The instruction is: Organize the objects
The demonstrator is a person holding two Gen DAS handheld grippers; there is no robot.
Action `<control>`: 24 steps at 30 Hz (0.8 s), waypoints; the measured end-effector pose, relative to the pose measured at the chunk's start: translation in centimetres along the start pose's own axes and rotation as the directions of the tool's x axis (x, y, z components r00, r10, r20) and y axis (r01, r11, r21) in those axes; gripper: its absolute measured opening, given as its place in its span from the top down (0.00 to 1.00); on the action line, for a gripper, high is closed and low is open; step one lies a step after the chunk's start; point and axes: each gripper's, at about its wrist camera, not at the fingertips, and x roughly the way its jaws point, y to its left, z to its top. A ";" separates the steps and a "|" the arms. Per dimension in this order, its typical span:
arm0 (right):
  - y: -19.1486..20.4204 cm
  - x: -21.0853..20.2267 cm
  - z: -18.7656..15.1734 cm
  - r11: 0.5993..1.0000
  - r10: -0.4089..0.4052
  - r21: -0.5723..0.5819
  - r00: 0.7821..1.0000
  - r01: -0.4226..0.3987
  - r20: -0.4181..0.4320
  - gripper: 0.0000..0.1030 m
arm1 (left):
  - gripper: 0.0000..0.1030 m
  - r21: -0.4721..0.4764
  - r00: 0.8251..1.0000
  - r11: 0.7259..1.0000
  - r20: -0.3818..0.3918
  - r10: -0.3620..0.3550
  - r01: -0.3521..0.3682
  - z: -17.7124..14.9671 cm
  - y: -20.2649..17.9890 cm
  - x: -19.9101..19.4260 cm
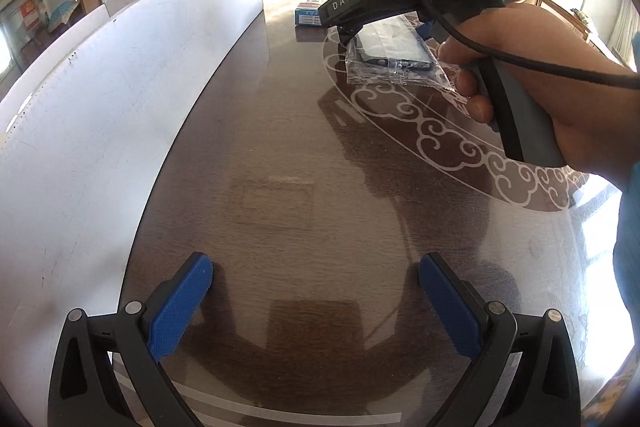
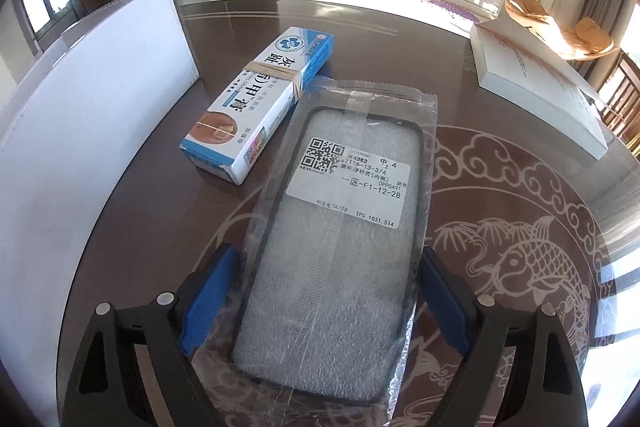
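Observation:
A phone case point(image 2: 336, 227) sealed in a clear bag with a white QR label lies on the dark glass table point(image 2: 500, 163). My right gripper point(image 2: 328, 295) straddles its near end, with both blue pads point(image 2: 208, 299) against the case's long sides and the bag crumpled at them. The left wrist view shows this gripper from the side, a hand on its handle, over the bagged phone case point(image 1: 394, 57). A blue-and-white ointment box point(image 2: 256, 99) with a rubber band lies just left of the case. My left gripper point(image 1: 316, 291) hovers open over bare table point(image 1: 300, 147), nothing between its fingers.
A tall white panel point(image 2: 92, 115) stands along the table's left side. A thick white book point(image 2: 536, 83) lies at the far right. The table top carries a pale fish-and-cloud ring pattern point(image 2: 532, 259). Beyond the table are a television and plants.

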 end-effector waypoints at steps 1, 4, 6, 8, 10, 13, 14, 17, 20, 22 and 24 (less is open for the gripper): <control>0.1 -0.2 -0.3 1.000 0.005 -0.010 1.000 -0.005 0.002 0.18 | 0.00 -0.001 1.000 1.000 0.001 0.000 0.000 0.0 0.0 0.0; -0.3 -1.0 -1.2 1.000 0.013 -0.021 1.000 -0.012 0.005 0.22 | 0.00 0.000 1.000 1.000 0.005 0.001 -0.001 -0.1 -0.1 -0.1; -0.9 -1.6 -2.2 1.000 0.009 -0.014 1.000 -0.008 0.015 0.23 | 0.00 0.000 1.000 1.000 0.007 0.001 -0.001 -0.1 -0.1 -0.2; -2.0 -2.2 -3.5 1.000 -0.001 0.006 1.000 0.001 0.029 0.23 | 0.00 0.000 1.000 1.000 0.007 0.001 -0.001 -0.1 -0.2 -0.2; -3.4 -3.1 -5.0 0.999 -0.015 0.029 0.999 0.013 0.047 0.23 | 0.00 0.000 1.000 1.000 0.007 0.001 -0.001 -0.2 -0.2 -0.2; -5.7 -4.7 -7.8 0.998 -0.035 0.053 0.997 0.031 0.070 0.22 | 0.00 0.000 1.000 1.000 0.007 0.001 -0.001 -0.1 -0.2 -0.2; -7.2 -4.7 -8.2 0.997 -0.043 0.066 0.996 0.038 0.073 0.22 | 0.00 0.000 1.000 1.000 0.007 0.001 -0.001 -0.2 -0.2 -0.2; -10.5 -6.3 -10.8 0.991 -0.074 0.114 0.994 0.065 0.078 0.22 | 0.00 0.000 1.000 1.000 0.007 0.001 -0.001 -0.2 -0.2 -0.2; -13.5 -7.6 -13.1 0.983 -0.104 0.160 0.992 0.091 0.076 0.22 | 0.00 0.000 1.000 1.000 0.008 0.001 -0.001 -0.2 -0.2 -0.2; -14.8 -8.5 -14.5 0.978 -0.119 0.183 0.990 0.104 0.071 0.22 | 0.00 0.000 1.000 1.000 0.008 0.002 -0.002 -0.2 -0.2 -0.2; -15.4 -9.0 -15.6 0.978 -0.105 0.188 0.992 0.091 0.070 0.11 | 0.00 -0.003 1.000 1.000 0.012 0.004 -0.004 -0.2 -0.2 -0.3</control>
